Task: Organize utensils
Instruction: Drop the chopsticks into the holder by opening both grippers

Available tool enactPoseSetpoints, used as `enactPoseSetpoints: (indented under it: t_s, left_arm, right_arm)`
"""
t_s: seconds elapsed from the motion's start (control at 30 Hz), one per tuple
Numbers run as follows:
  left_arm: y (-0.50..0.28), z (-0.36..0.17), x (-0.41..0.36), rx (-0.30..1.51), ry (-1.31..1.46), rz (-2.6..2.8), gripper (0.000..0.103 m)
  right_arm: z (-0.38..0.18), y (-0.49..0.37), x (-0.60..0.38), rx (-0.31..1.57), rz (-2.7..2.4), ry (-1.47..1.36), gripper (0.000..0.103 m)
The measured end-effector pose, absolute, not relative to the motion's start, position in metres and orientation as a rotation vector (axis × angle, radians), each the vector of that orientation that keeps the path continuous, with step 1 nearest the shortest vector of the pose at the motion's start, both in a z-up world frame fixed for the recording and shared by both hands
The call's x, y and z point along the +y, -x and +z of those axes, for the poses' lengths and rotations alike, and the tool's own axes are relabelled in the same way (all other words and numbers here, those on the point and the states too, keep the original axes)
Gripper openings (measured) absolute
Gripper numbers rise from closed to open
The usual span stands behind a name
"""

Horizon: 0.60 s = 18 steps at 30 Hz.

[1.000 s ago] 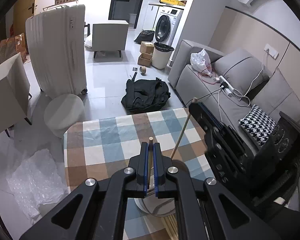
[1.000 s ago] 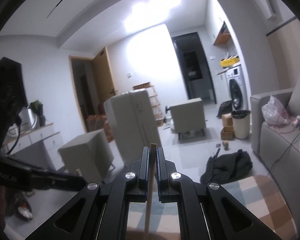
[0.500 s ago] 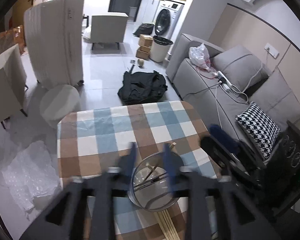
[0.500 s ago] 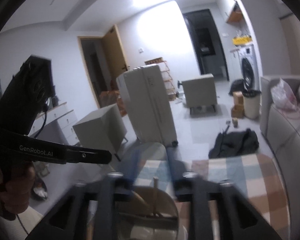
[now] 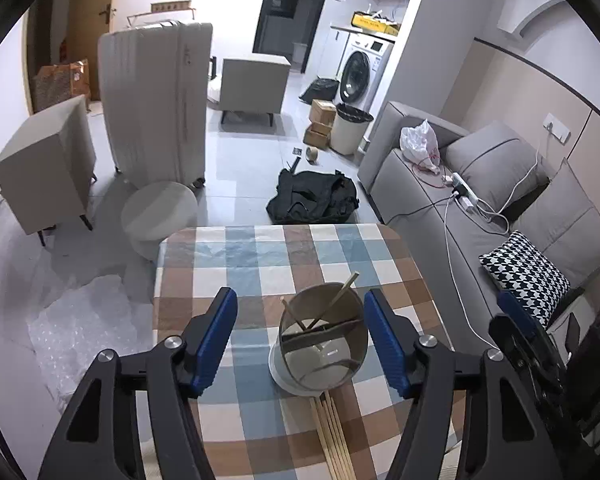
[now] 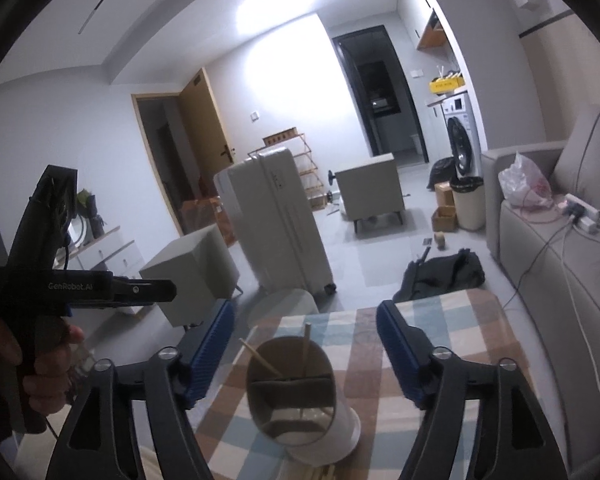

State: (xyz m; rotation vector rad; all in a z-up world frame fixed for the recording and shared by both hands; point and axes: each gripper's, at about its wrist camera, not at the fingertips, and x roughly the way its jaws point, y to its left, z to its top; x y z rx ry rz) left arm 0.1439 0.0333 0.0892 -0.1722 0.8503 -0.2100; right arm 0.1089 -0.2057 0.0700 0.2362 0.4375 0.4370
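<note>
While both jaws are opening, nothing between them | two chopsticks [image 5: 332, 304] are seen dropped in holder [image 5: 320, 344] ahead | next: loose chopsticks [image 5: 334, 436] below holder must be gripped

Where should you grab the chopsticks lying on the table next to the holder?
Probably near the middle of the chopstick bundle, from above. They lie flat, side by side, one end against the holder, so fingers should straddle their width rather than approach endwise.
</note>
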Motion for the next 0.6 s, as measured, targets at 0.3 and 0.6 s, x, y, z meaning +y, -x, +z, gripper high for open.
enactPoseSetpoints:
  t_s: [0.3, 0.6]
  left_arm:
    - [-0.106, 0.094, 0.027, 0.784, 0.151, -0.168, 0.073]
    - [-0.082, 0.079, 0.018, 0.739, 0.12, -0.126, 0.083]
  right_arm:
    - [0.076, -0.067, -0.21, 0.431, 0.43, -0.216, 0.088]
    - [0.063, -0.043, -0.214, 0.458, 0.415, -0.2, 0.099]
